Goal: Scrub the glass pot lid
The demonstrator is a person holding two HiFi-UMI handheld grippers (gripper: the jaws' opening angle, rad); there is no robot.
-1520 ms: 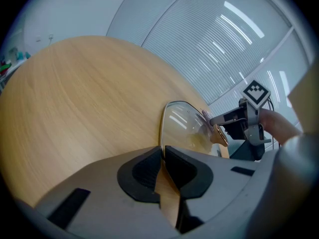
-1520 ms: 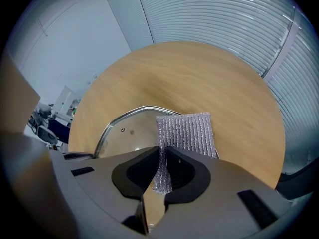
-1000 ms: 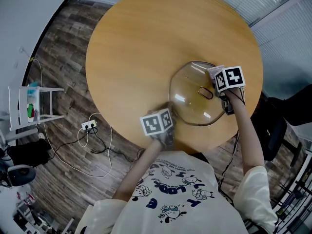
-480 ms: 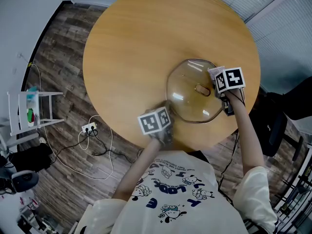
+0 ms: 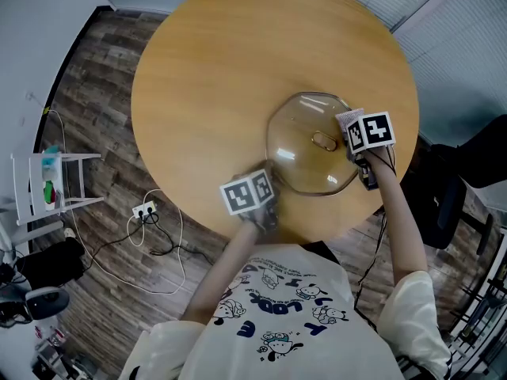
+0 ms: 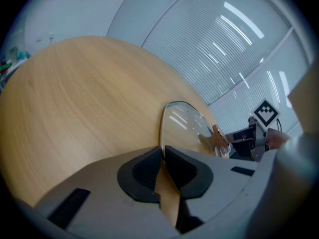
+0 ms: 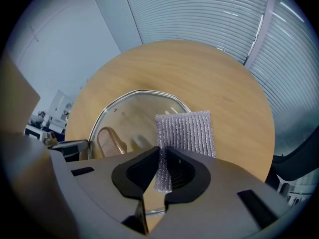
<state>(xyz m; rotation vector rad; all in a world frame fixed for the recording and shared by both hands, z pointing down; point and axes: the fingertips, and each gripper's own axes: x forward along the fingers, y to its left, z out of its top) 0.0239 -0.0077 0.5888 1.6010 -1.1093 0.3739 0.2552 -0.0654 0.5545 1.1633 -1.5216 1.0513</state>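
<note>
left gripper point(image 6: 163, 152) clamping lid point(image 6: 185, 125) rim, wooden table point(image 6: 79, 98)

L gripper point(image 6: 162, 152) jaws clamp lid point(image 6: 183, 126); R gripper point(image 7: 160, 153) jaws clamp pad point(image 7: 187, 131).

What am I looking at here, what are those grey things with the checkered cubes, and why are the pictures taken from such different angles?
There is no robot here. A person holds a hand tool in each hand. Each tool ends in two-jawed tongs and carries a cube with square markers. The overhead picture comes from a camera on the person's head, looking steeply down at a round wooden table. The other two come from cameras riding on the tools, each looking along its own jaws. On the table lies a glass pot lid with a handle on top. The left tongs are closed on the lid's rim. The right tongs are closed on a silvery scrubbing pad, held at the lid's edge. I cannot tell whether the pad touches the glass.
</note>
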